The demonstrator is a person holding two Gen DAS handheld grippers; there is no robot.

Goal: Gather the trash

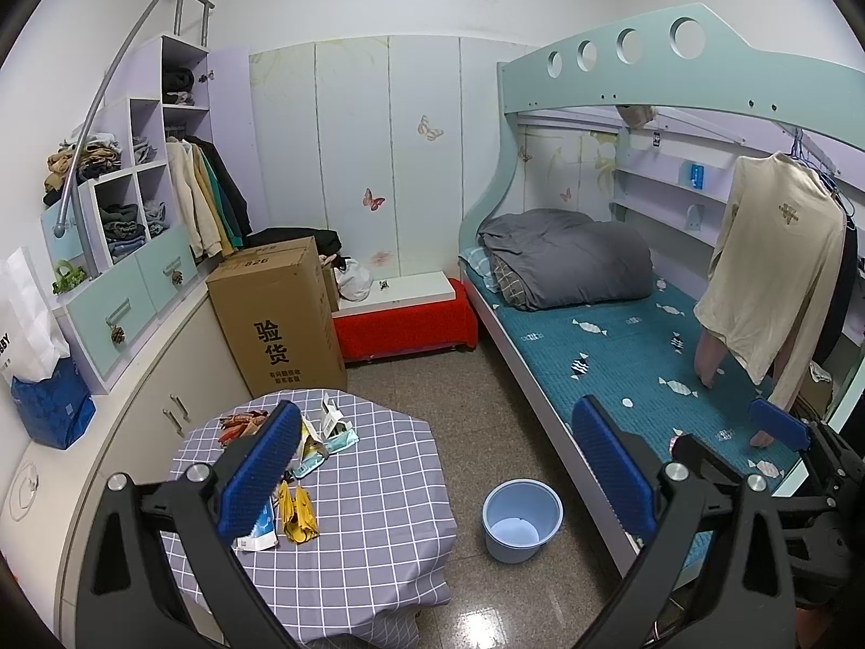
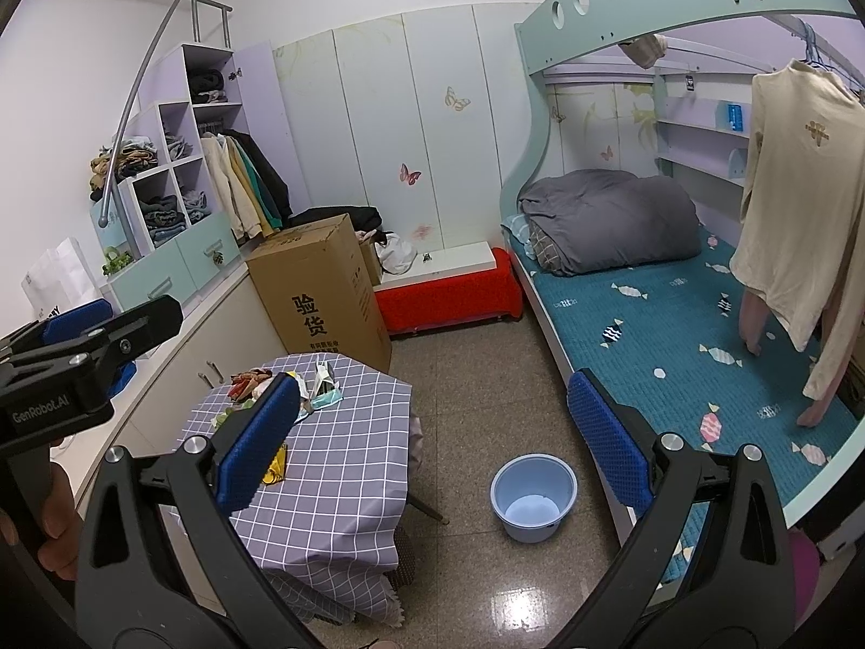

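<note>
Wrappers (image 1: 303,454) lie scattered on the checked counter (image 1: 351,541), left tool (image 1: 440,478) wide open and empty above them; right tool (image 2: 432,443) equally spread, empty; blue bucket (image 1: 521,514) waits on the floor, likely for trash.

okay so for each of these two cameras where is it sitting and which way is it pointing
Left wrist: on the left gripper, raised, facing the checked table and bunk bed; its open fingers and the right gripper show.
Right wrist: on the right gripper, same heading; its open fingers show.
Shared: wrappers, blue bucket, cardboard box.
</note>
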